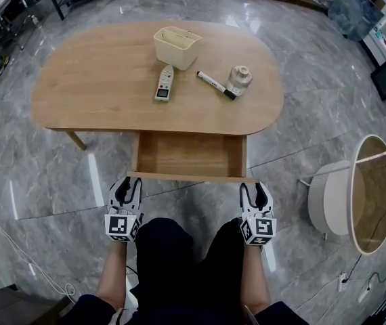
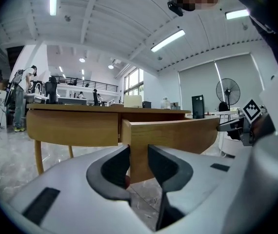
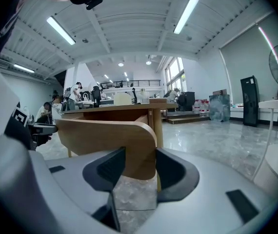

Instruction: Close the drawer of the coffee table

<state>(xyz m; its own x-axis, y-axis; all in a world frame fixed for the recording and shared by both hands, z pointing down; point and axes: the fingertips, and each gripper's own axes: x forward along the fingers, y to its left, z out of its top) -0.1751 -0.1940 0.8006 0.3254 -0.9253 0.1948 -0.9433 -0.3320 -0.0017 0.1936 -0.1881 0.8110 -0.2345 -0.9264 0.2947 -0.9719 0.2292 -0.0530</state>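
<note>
Lined up at the open drawer (image 1: 189, 156)
left gripper (image 1: 126, 183) and right gripper (image 1: 254, 188) have jaws apart; next, 1 even shove.

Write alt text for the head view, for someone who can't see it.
A light wooden oval coffee table has its empty drawer pulled open, with the left gripper and right gripper, jaws open, at the two ends of its front panel. On top sit a cream plastic bin, white remote, white marker and small pale jar.
</note>
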